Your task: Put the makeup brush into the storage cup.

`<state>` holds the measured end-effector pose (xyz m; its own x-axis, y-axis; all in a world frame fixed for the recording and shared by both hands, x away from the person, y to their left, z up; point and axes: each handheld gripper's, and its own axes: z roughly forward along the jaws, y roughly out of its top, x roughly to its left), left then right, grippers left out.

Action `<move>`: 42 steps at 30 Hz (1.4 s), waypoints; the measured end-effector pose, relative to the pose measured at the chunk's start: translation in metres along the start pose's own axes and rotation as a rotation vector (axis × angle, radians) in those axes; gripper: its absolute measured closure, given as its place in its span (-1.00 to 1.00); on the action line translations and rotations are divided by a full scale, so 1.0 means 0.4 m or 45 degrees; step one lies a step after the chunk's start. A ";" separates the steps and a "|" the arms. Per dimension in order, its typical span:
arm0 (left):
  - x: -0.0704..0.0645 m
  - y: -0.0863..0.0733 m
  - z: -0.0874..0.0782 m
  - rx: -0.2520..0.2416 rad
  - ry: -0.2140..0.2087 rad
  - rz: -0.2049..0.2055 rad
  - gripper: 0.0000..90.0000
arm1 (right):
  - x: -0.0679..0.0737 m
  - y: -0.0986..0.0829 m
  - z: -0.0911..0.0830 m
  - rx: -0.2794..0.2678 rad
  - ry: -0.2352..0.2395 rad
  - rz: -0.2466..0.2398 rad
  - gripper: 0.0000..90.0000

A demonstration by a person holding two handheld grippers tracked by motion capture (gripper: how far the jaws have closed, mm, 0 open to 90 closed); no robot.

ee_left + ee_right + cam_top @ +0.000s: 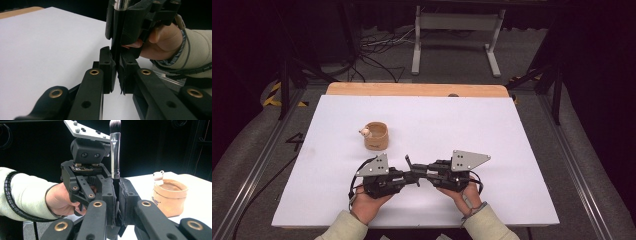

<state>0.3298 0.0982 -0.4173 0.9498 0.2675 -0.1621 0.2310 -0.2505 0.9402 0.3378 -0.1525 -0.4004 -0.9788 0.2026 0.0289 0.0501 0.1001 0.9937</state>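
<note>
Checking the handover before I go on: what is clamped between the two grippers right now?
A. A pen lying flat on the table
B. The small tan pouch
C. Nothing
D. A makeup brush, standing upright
D: in the right gripper view the makeup brush stands upright, bristles up, its handle pinched between the jaws of the right gripper, with the left gripper closed against it too; the tan pouch sits apart on the table.

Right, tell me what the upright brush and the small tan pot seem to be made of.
Upright makeup brush: shiny silver ferrule, probably polished metal, given its bright reflections; dark, pale-tipped bristles look soft, possibly synthetic. Small tan pot: matte, slightly slumped wall suggests leather or kraft-like paper, not ceramic; I cannot tell which.
</note>
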 end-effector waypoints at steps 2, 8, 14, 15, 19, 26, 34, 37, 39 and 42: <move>0.000 0.000 0.000 0.000 0.000 0.002 0.83 | 0.000 0.000 0.000 0.001 0.000 0.001 0.86; -0.005 0.003 -0.002 0.005 0.006 0.005 0.85 | 0.000 0.001 -0.001 -0.003 0.006 0.006 0.85; -0.003 0.015 -0.014 0.015 0.015 -0.004 0.85 | 0.005 0.010 -0.006 -0.036 -0.025 -0.001 0.47; -0.003 0.017 -0.017 0.018 0.020 -0.002 0.85 | 0.004 0.013 -0.008 -0.043 -0.035 0.001 0.37; 0.000 0.027 -0.025 0.026 0.046 0.003 0.85 | -0.005 0.027 -0.029 -0.076 -0.088 0.073 -0.14; 0.016 0.064 -0.051 0.029 0.130 0.017 0.85 | -0.017 0.038 -0.062 -0.086 -0.204 0.074 -0.56; 0.053 0.114 -0.084 0.040 0.253 0.012 0.85 | -0.040 0.037 -0.105 -0.116 -0.324 0.118 -0.83; 0.079 0.128 -0.104 0.029 0.308 0.002 0.85 | -0.043 0.033 -0.108 -0.111 -0.340 0.130 -0.86; 0.091 0.137 -0.114 0.029 0.329 -0.005 0.85 | -0.046 0.029 -0.113 -0.099 -0.344 0.128 -0.91; 0.106 0.148 -0.125 0.030 0.354 -0.023 0.85 | -0.050 0.028 -0.118 -0.084 -0.349 0.115 -0.93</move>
<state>0.3730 0.1410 -0.3536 0.8521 0.5161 -0.0872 0.2550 -0.2639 0.9302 0.3484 -0.2016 -0.3849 -0.8806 0.4641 0.0960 0.1124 0.0078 0.9936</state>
